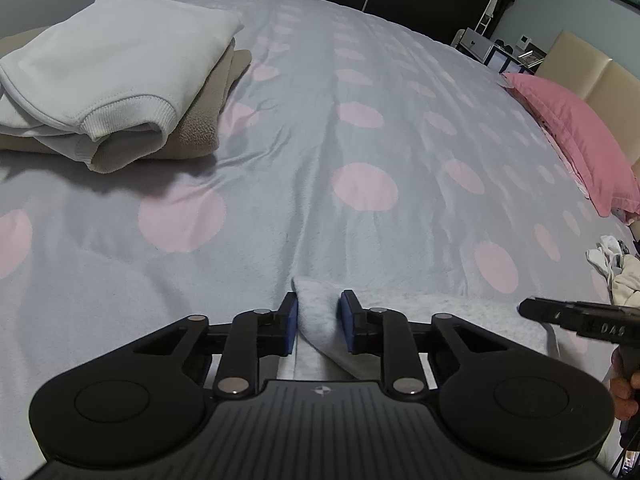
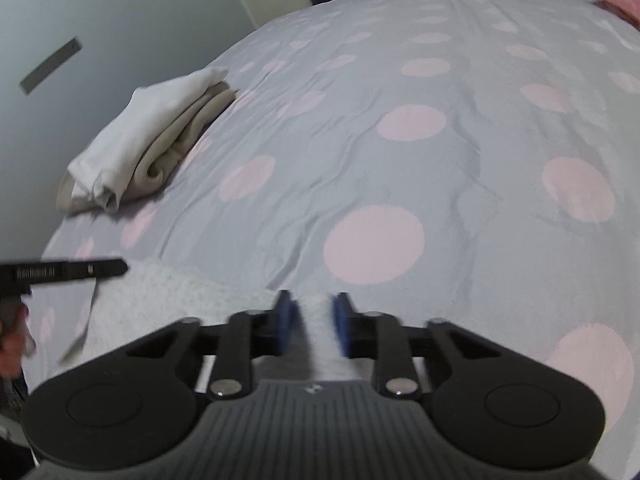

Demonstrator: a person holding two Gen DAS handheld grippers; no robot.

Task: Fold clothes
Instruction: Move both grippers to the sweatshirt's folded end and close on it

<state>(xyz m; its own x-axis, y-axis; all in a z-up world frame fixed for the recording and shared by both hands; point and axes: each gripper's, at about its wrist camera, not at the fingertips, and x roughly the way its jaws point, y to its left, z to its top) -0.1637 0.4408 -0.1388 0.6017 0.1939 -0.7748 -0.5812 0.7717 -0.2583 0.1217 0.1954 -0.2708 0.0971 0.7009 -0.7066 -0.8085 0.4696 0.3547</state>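
Looking along your left gripper, you have a corner of the grey garment between the blue fingers. The pads stand a little apart with the cloth filling the gap; whether they truly pinch it, I cannot tell, so squeeze until the fold flattens before you pull. The rest of the garment spreads rightward along the near edge of the bed, toward your right gripper, which enters from the side, with your right hand on its handle. The stack of a white top over a beige one sits at the far left of the bed, well apart from the garment. A pink pillow lies at the far right.

Looking along your right gripper, the picture is blurred, yet the same holds: a ridge of the garment lies between its fingers, narrowly parted, grip uncertain. Your left gripper shows just left of the garment.

Judging from this, both corners of one edge are taken. Keep the two grippers level and equally far from the stack, hold the edge taut between them without stretching it, and move both at one pace so the fold lands square.
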